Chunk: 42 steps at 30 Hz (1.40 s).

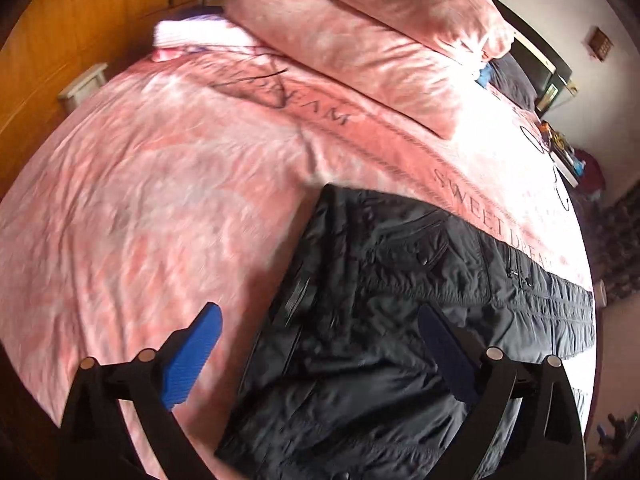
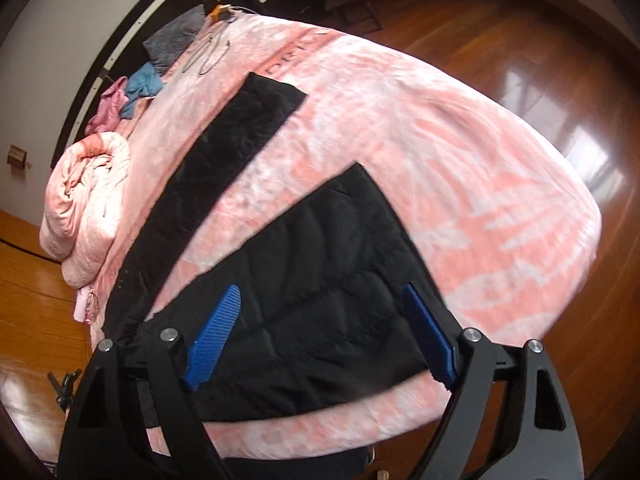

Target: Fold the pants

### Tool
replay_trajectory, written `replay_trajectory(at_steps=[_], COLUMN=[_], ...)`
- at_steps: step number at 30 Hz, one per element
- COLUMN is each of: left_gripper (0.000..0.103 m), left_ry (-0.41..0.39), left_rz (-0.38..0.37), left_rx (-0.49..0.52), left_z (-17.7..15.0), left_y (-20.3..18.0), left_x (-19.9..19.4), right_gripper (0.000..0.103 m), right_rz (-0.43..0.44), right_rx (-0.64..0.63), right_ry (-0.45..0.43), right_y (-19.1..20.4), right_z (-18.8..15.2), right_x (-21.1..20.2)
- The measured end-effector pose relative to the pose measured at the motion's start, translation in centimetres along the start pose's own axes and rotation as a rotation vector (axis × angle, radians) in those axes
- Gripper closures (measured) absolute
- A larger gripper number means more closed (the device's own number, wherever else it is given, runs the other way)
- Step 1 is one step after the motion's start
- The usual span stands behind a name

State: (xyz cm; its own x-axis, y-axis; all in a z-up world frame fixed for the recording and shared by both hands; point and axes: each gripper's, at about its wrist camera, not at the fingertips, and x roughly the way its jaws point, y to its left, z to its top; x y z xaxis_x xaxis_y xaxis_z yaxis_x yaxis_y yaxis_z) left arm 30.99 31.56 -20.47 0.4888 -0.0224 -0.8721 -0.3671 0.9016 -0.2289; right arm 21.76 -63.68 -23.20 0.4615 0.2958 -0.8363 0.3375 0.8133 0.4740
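Observation:
Black quilted pants (image 1: 384,320) lie spread flat on a pink bed cover (image 1: 140,208). In the left wrist view I see the waist end with zip pockets; my left gripper (image 1: 320,324) is open above it, blue pads wide apart, holding nothing. In the right wrist view the pants (image 2: 312,280) show two legs spread apart in a V: one leg (image 2: 232,144) runs to the far side, the other lies just beyond my right gripper (image 2: 320,304), which is open and empty above it.
Pink pillows (image 1: 360,40) and a rolled pink duvet (image 2: 84,208) lie at the bed's head. Loose clothes (image 2: 140,84) and a cable (image 2: 208,56) lie near the headboard. Wooden floor (image 2: 540,60) surrounds the bed; a wooden wardrobe (image 1: 60,20) stands at the left.

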Motion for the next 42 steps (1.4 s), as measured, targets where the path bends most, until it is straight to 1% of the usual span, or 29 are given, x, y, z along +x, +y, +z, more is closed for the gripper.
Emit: replay_trajectory(at_steps=[2, 4, 6, 8, 11, 12, 13, 14, 15, 16, 17, 20, 22, 27, 32, 33, 34, 35, 36, 37, 38, 42], left_gripper=[0.004, 0.004, 0.004, 0.004, 0.006, 0.006, 0.009, 0.024, 0.035, 0.045, 0.052, 0.057, 0.058, 0.059, 0.059, 0.059, 0.060, 0.063, 0.065, 0.069, 0.073, 0.079], left_ry=[0.064, 0.114, 0.169, 0.222, 0.277, 0.283, 0.280, 0.280, 0.283, 0.290, 0.296, 0.307, 0.305, 0.279, 0.250, 0.248, 0.245, 0.241, 0.234, 0.225, 0.215, 0.170], left_rz=[-0.044, -0.067, -0.076, -0.078, -0.073, -0.078, -0.075, -0.070, -0.060, -0.063, -0.072, -0.051, -0.037, -0.036, -0.031, -0.027, -0.023, -0.020, -0.018, -0.015, -0.012, 0.010], left_rx=[0.025, 0.006, -0.033, -0.053, -0.011, 0.004, 0.017, 0.031, 0.046, 0.051, 0.052, 0.079, 0.088, 0.072, 0.056, 0.054, 0.048, 0.037, 0.022, 0.014, 0.010, 0.006], left_z=[3.4, 5.5, 6.7, 7.1, 6.7, 6.5, 6.5, 6.5, 6.5, 6.7, 6.9, 7.1, 7.3, 7.2, 6.7, 6.6, 6.6, 6.6, 6.7, 6.7, 6.6, 6.4], left_y=[-1.1, -1.4, -1.1, -1.3, -1.5, -1.6, -1.8, -2.1, -2.3, -2.5, -2.6, -3.3, -3.4, -3.3, -3.0, -3.0, -3.0, -3.0, -2.9, -2.9, -2.9, -3.4], left_x=[3.6, 6.8, 10.7, 13.9, 16.7, 17.0, 17.1, 17.2, 17.2, 17.3, 17.3, 17.7, 18.1, 18.4, 18.2, 18.1, 18.1, 17.9, 17.7, 17.4, 17.1, 15.6], right_gripper=[0.016, 0.016, 0.016, 0.016, 0.015, 0.014, 0.014, 0.014, 0.013, 0.013, 0.013, 0.013, 0.013, 0.013, 0.013, 0.015, 0.038, 0.053, 0.064, 0.084, 0.086, 0.090], right_rz=[0.041, 0.080, 0.108, 0.114, 0.102, 0.095, 0.079, 0.058, 0.041, 0.025, 0.006, -0.043, -0.080, -0.179, -0.178, -0.176, -0.176, -0.186, -0.170, -0.143, -0.133, -0.118], right_rx=[-0.021, -0.018, -0.019, -0.032, -0.075, -0.093, -0.113, -0.133, -0.153, -0.168, -0.180, -0.203, -0.210, -0.235, -0.247, -0.257, -0.274, -0.292, -0.306, -0.314, -0.323, -0.337], right_ry=[0.016, 0.040, 0.067, 0.081, 0.113, 0.125, 0.133, 0.141, 0.153, 0.162, 0.168, 0.158, 0.159, 0.129, 0.157, 0.162, 0.168, 0.168, 0.164, 0.170, 0.156, 0.105], right_y=[2.5, 4.5, 6.1, 7.5, 9.6, 10.2, 10.8, 11.4, 11.8, 12.3, 12.5, 12.5, 12.2, 12.1, 11.9, 11.9, 12.0, 12.1, 12.3, 12.6, 12.8, 13.3], right_z=[2.3, 4.6, 6.8, 9.1, 12.9, 14.3, 15.5, 16.7, 18.2, 19.4, 20.8, 24.4, 26.4, 30.2, 32.2, 32.3, 32.2, 32.1, 32.0, 31.7, 31.4, 30.5], right_x=[2.1, 4.6, 6.9, 9.1, 12.3, 13.4, 14.3, 15.4, 16.4, 17.5, 18.4, 20.8, 22.6, 27.0, 30.5, 31.0, 31.4, 31.4, 31.1, 30.6, 29.9, 25.8])
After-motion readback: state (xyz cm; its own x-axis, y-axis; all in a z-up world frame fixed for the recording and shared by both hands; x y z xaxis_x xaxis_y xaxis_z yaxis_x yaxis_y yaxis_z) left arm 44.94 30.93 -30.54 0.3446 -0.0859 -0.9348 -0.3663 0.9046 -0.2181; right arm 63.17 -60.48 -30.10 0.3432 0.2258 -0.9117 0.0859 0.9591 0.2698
